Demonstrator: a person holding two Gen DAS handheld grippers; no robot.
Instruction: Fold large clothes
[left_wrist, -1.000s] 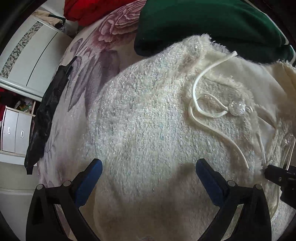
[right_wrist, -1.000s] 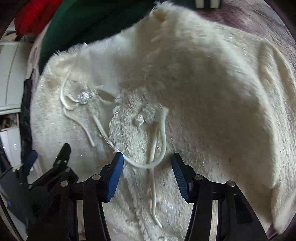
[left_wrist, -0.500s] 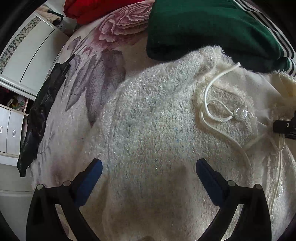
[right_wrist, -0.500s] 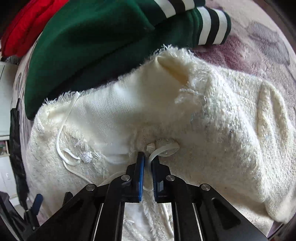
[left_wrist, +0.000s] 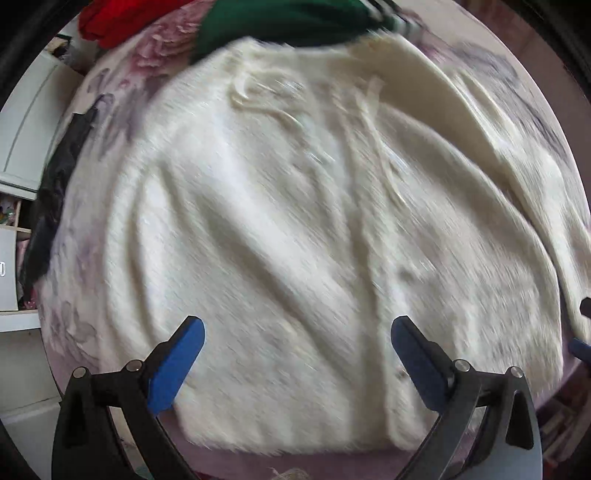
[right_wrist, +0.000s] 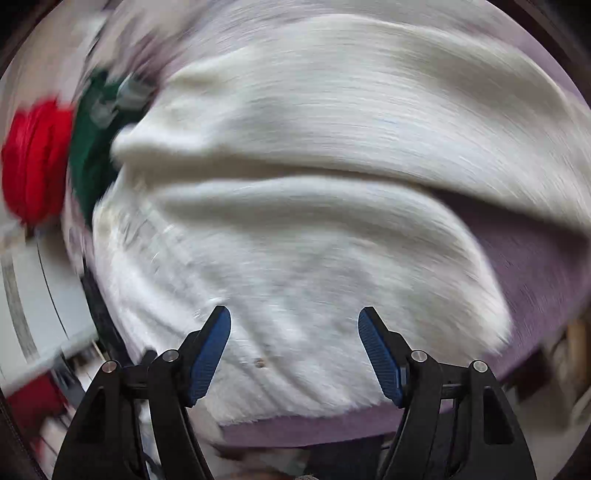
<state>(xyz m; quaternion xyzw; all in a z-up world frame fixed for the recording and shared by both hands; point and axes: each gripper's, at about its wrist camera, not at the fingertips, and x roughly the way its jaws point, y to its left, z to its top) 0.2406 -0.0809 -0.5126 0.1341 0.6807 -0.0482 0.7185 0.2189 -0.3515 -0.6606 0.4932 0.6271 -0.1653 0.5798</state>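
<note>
A fluffy cream sweater (left_wrist: 295, 206) lies spread on the floral bed cover, its white cords (left_wrist: 266, 96) near the far neckline; it also fills the right wrist view (right_wrist: 314, 229). Both views are motion-blurred. My left gripper (left_wrist: 297, 332) is open and empty, above the sweater's near hem. My right gripper (right_wrist: 294, 325) is open and empty, above the near hem too. Its tip shows at the right edge of the left wrist view (left_wrist: 583, 332).
A green garment (left_wrist: 295, 18) and a red one (left_wrist: 110, 22) lie beyond the sweater; they also show in the right wrist view, green garment (right_wrist: 92, 140) and red one (right_wrist: 33, 158). A black cloth (left_wrist: 55, 192) and white furniture (left_wrist: 22, 122) are at the left. Purple bed cover (right_wrist: 524, 266) lies right.
My right gripper has let go of the cord and opened. Both grippers have pulled back from the neckline to the sweater's near hem, moving fast.
</note>
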